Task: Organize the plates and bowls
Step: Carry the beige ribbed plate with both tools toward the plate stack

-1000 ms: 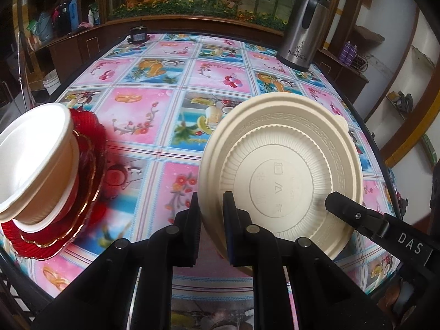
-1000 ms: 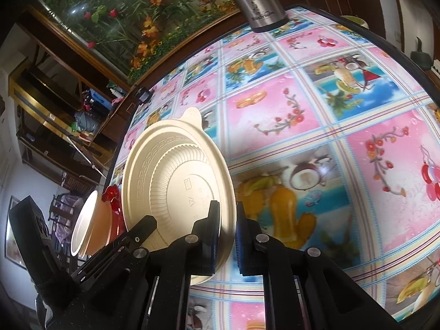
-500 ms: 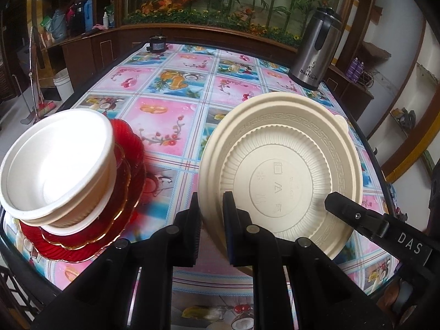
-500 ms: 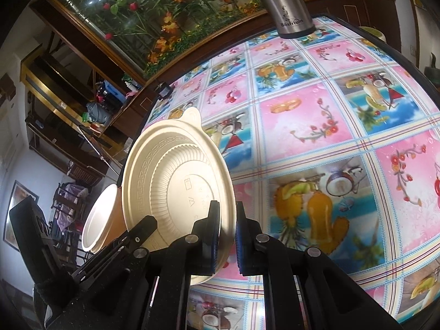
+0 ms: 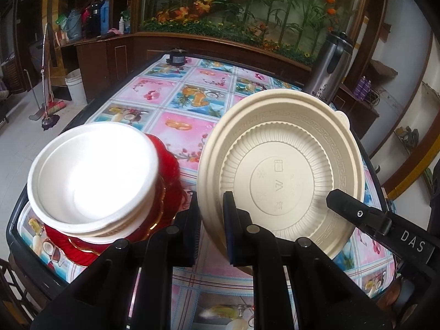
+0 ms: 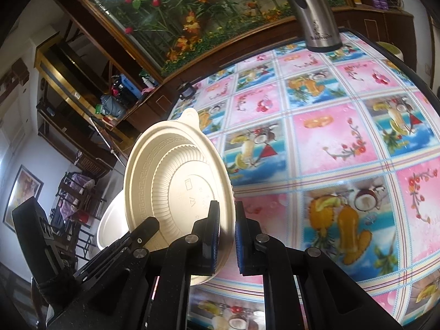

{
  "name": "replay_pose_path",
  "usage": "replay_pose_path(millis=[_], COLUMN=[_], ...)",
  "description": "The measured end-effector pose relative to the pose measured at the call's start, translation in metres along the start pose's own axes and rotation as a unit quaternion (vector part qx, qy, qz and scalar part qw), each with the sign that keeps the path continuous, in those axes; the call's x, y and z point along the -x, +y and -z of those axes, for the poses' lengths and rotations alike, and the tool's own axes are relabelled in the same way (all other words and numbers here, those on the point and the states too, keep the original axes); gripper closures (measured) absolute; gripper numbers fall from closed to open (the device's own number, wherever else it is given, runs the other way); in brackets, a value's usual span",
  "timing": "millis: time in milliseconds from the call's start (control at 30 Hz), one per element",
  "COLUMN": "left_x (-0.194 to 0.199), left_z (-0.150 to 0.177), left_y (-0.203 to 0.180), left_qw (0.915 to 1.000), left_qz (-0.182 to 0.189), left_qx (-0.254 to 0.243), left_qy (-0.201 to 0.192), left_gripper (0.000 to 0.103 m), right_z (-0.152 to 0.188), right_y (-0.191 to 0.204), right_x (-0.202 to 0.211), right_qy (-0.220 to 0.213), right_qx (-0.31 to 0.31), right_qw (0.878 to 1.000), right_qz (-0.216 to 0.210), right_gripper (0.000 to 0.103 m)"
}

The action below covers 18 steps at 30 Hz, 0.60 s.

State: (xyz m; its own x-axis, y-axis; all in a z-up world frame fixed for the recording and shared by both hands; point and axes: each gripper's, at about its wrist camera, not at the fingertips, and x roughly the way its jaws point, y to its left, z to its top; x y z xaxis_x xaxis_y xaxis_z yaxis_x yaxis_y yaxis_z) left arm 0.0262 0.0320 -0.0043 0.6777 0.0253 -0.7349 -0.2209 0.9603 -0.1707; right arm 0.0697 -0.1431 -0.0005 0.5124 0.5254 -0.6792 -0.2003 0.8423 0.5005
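- The left gripper [image 5: 210,214] is clamped nearly shut on the left edge of a cream plate [image 5: 280,173], one black finger on each face of the rim.
- The right gripper [image 6: 227,231] pinches the opposite edge of the same plate [image 6: 176,187] in the same way, its blue-lined pads closed tight on the rim.
- The plate is held up off the table between the two tools, tilted on edge with its underside towards both cameras; a ribbed ring, a key-pattern border and small moulded marks show on it, and a little tab sticks out at its far rim.
- Just left of the plate, in the left wrist view, a stack sits on the near left corner of the table [image 5: 178,104]: white bowls [image 5: 93,176] nested one in another on top of red plates [image 5: 165,192] with gold trim.
- In the right wrist view only a pale slice of one bowl [image 6: 110,228] shows behind the plate's left side.
- The table carries a glossy cloth of pink and blue squares printed with fruit and flowers.
- Well beyond the plate, at the far right of the table, stands a steel flask [image 5: 330,66] with a black handle.
- At the far edge, towards the left, sits a small dark pot [image 5: 176,56].
- Behind the table runs a dark wooden ledge, and above it a glass panel with green stalks and orange flowers [image 5: 247,8].
- On the floor far left stand a white bucket [image 5: 74,85] and a mop.
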Motion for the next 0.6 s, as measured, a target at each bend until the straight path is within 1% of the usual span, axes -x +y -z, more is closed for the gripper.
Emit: replay_pose_path(millis=[333, 600], left_x=[0.011, 0.018], left_z=[-0.01, -0.013], left_y=[0.029, 0.047], left_qw=[0.9994, 0.9985], left_qz=[-0.016, -0.025], left_qx=[0.024, 0.039], left_qy=[-0.017, -0.027], left_gripper=[0.09, 0.09], right_z=[-0.006, -0.007], right_y=[0.037, 0.057], right_x=[-0.008, -0.015], right_qy=[0.003, 0.007], right_qx=[0.033, 0.049], right_qw=[0.999, 0.998], right_qz=[-0.021, -0.032], right_gripper=[0.093, 0.093])
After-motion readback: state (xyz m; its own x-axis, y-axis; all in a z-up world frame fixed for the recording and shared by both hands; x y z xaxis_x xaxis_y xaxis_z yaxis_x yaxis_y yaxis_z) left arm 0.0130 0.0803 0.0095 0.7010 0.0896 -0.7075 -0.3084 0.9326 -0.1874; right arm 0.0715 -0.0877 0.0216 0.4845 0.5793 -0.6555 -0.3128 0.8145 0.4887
